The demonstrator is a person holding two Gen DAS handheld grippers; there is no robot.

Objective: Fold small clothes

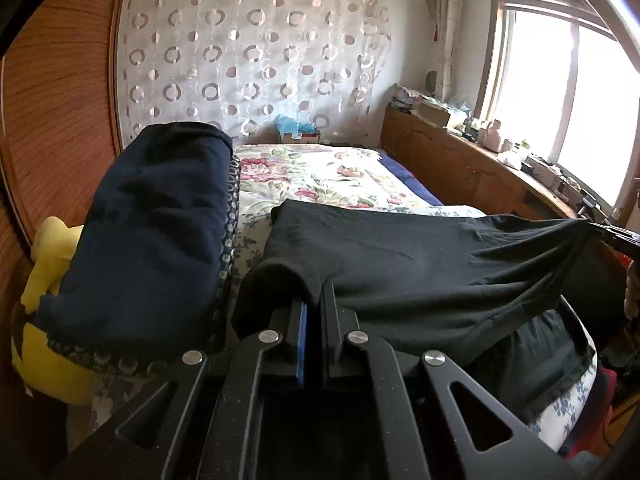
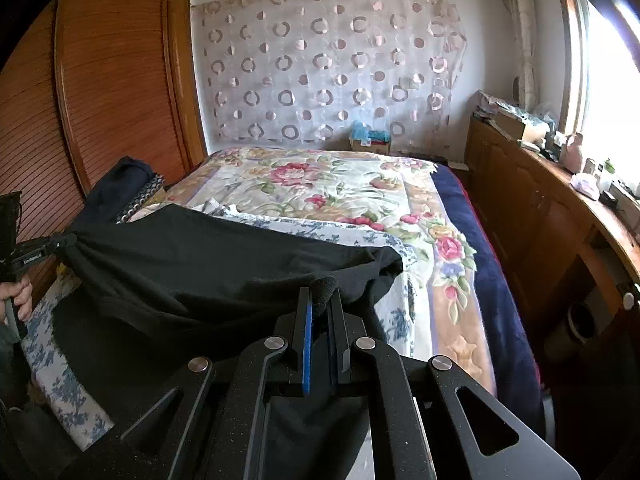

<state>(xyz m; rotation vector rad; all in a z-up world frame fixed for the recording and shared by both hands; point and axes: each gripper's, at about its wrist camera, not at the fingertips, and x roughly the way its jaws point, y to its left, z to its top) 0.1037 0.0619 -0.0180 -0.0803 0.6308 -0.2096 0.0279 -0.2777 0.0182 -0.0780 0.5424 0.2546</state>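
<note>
A black garment [image 1: 400,256] hangs stretched above the near end of the bed, held by both grippers. My left gripper [image 1: 316,292] is shut on its near left edge, the cloth bunched over the fingertips. At the far right of the left wrist view, the right gripper [image 1: 600,230] pinches the other corner. In the right wrist view the black garment [image 2: 224,264] spreads left from my right gripper [image 2: 322,300], which is shut on a fold of it. The left gripper [image 2: 60,245] grips the far corner there, a hand [image 2: 18,296] below it.
A floral quilt [image 2: 320,192] covers the bed, with a blue-patterned sheet [image 2: 56,376] near me. A dark navy folded bundle [image 1: 148,232] and a yellow plush toy [image 1: 48,280] lie at the left. A wooden wardrobe [image 2: 112,80] stands left, a cluttered wooden cabinet [image 2: 540,208] right.
</note>
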